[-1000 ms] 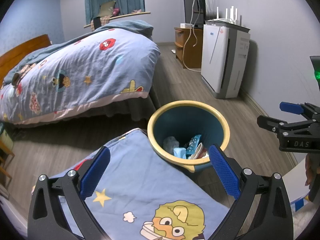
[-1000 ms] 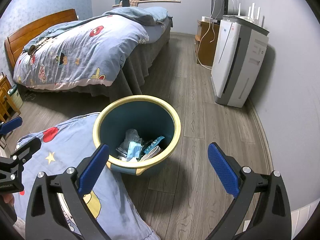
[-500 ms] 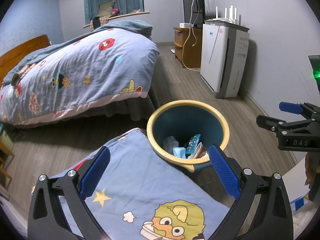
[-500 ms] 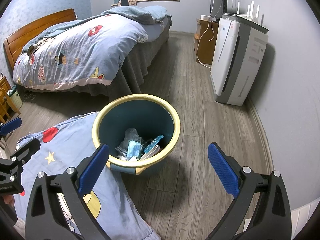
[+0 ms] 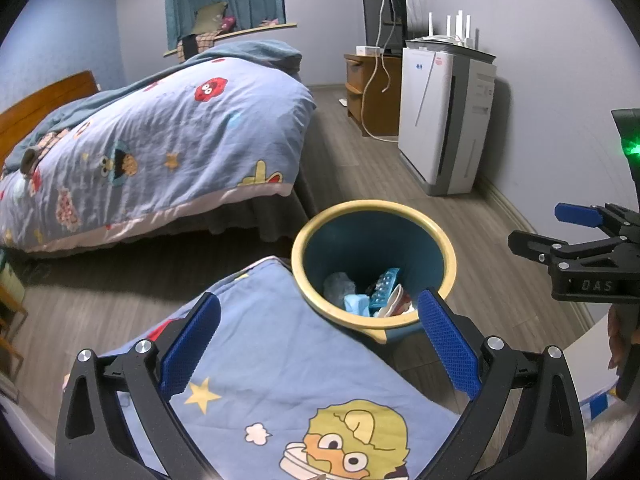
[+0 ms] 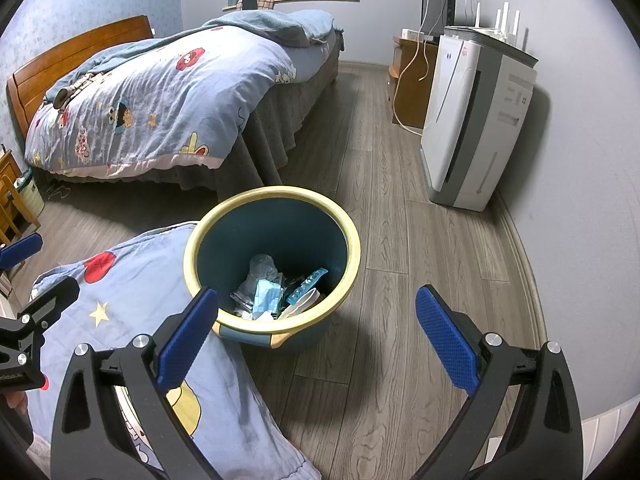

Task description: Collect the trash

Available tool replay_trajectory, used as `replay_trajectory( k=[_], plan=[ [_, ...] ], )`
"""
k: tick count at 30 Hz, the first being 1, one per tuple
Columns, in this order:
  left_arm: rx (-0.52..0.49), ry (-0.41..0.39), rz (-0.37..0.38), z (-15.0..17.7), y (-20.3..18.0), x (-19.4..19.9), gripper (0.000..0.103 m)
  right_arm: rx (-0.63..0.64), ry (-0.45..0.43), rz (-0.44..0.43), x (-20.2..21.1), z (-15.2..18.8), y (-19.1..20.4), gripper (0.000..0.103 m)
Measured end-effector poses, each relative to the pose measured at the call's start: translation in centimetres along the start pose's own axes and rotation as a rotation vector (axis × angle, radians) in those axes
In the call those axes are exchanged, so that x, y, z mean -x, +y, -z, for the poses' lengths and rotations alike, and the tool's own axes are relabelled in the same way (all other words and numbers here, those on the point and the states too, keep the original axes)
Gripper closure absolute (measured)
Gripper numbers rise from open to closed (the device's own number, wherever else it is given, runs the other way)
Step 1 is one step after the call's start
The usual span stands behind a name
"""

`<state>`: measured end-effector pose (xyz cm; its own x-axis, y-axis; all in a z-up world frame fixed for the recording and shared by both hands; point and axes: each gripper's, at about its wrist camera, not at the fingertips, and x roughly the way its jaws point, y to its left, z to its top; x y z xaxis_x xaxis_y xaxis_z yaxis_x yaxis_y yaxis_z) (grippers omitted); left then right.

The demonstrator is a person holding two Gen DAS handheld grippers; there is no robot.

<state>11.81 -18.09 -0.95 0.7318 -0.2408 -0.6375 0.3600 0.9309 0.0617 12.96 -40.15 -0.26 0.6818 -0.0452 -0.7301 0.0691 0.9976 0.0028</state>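
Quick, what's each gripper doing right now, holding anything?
Left gripper: open, holding nothing.
Right gripper: open, holding nothing.

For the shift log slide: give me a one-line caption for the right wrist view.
Open right gripper above a teal bin holding a blue mask and wrappers, beside a cartoon quilt.

Grey plank floor (image 6: 400, 248), bed (image 6: 160, 108), lilac walls (image 5: 552, 60).
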Motion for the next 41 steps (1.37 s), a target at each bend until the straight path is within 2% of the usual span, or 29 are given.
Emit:
replay_trajectory(
  k=[29,41],
  plan=[
    [-0.031,0.025,0.045,0.6,0.0,0.5,0.005,-0.005,0.012,0.0,-0.5,0.0,0.0,0.006],
    [-0.032,0.019,0.017,0.3,1.2,1.9,0.005,-0.042,0.062,0.024,-0.9,0.1,0.6,0.006]
  ],
)
